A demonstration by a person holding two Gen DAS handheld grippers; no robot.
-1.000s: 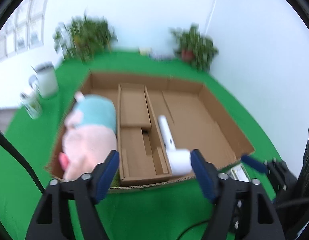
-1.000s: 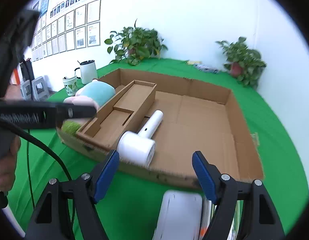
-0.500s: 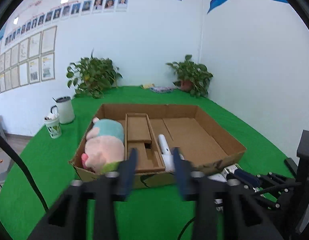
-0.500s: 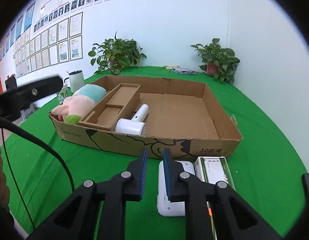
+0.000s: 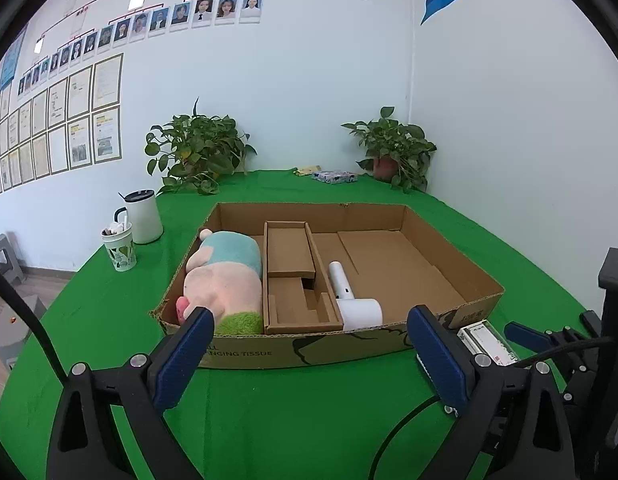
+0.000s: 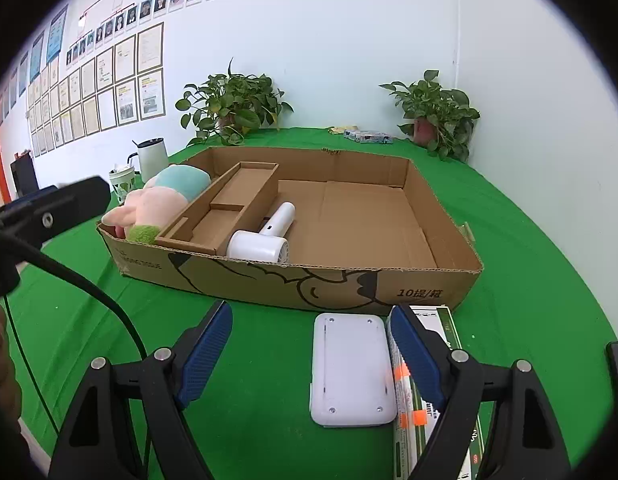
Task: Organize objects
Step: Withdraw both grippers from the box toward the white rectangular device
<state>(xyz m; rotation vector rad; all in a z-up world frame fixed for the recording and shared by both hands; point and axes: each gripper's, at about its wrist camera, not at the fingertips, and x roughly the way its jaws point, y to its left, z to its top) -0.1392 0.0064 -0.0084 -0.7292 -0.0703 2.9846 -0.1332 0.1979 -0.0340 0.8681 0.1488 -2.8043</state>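
Note:
A shallow cardboard box [image 5: 293, 350] [image 6: 349, 286] lies on the green table. In it are a pink and teal plush toy [image 5: 225, 276] [image 6: 165, 196] at the left, a cardboard insert [image 5: 293, 276] [image 6: 229, 204], and a white hair dryer [image 5: 355, 300] [image 6: 265, 236]. In front of the box lie a white flat device [image 6: 351, 368] and a green-white carton [image 6: 441, 392] [image 5: 487, 340]. My left gripper [image 5: 309, 354] is open and empty before the box. My right gripper [image 6: 309, 350] is open and empty, over the white device.
A white kettle [image 5: 143, 216] [image 6: 153, 156] and a patterned cup [image 5: 120, 248] stand left of the box. Two potted plants [image 5: 197, 156] [image 5: 393, 152] and a small packet [image 5: 335, 176] are at the back by the wall. A black cable [image 6: 81, 280] hangs at the left.
Both grippers pulled back from the box, closed half a second ago, and have opened wide again. The hair dryer stays in the box.

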